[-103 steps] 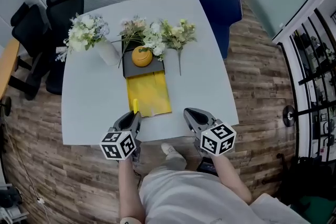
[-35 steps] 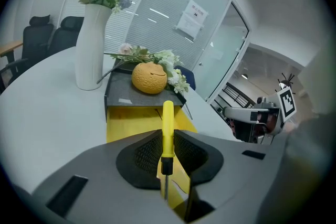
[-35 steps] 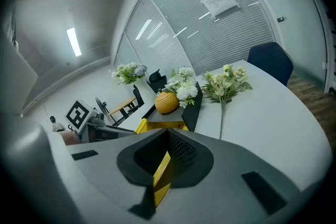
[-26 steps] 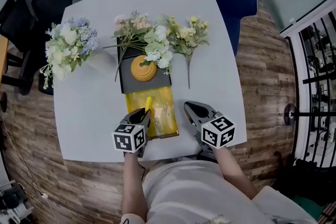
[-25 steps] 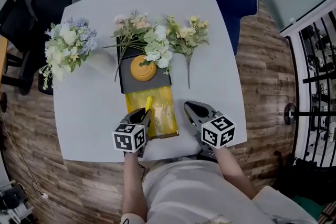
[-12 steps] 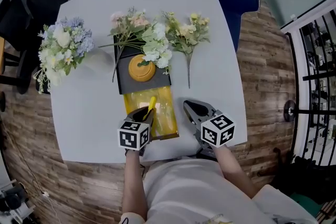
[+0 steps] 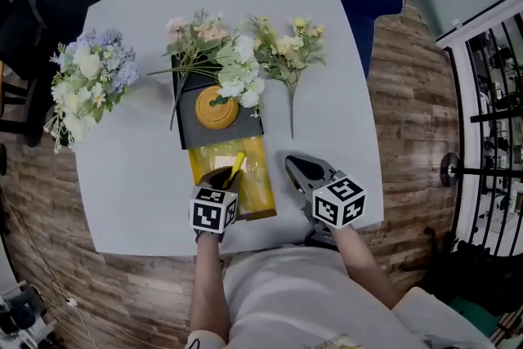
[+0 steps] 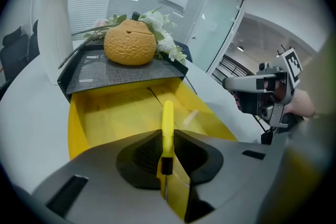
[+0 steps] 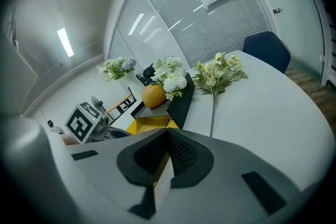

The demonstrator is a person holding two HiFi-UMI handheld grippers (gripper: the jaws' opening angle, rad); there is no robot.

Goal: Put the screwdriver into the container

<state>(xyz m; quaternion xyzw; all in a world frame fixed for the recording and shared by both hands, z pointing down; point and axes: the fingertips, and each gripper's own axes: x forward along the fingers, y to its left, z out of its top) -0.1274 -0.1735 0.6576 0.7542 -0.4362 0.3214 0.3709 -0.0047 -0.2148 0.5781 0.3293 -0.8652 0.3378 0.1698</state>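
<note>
Two jaws of the left gripper (image 7: 221, 175) are clamping the screwdriver (image 8: 167, 122) by its handle. It is hanging over the container (image 8: 79, 124), apparently clear of the floor, lengthwise away from the person, handle leading. The right gripper (image 7: 297, 168) is sitting closed and empty alongside.

left gripper (image 7: 221, 175) | holds screwdriver (image 7: 238, 163) | over yellow container (image 7: 260, 194)

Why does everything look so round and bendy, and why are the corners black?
Head view: the wide lens bows the edges of the white table. Left gripper view: same lens, black corners, even light; the yellow-handled screwdriver looks sharp, the far right edge smeared. Right gripper view: ceiling lights reflect as bright streaks on the glass wall.
</note>
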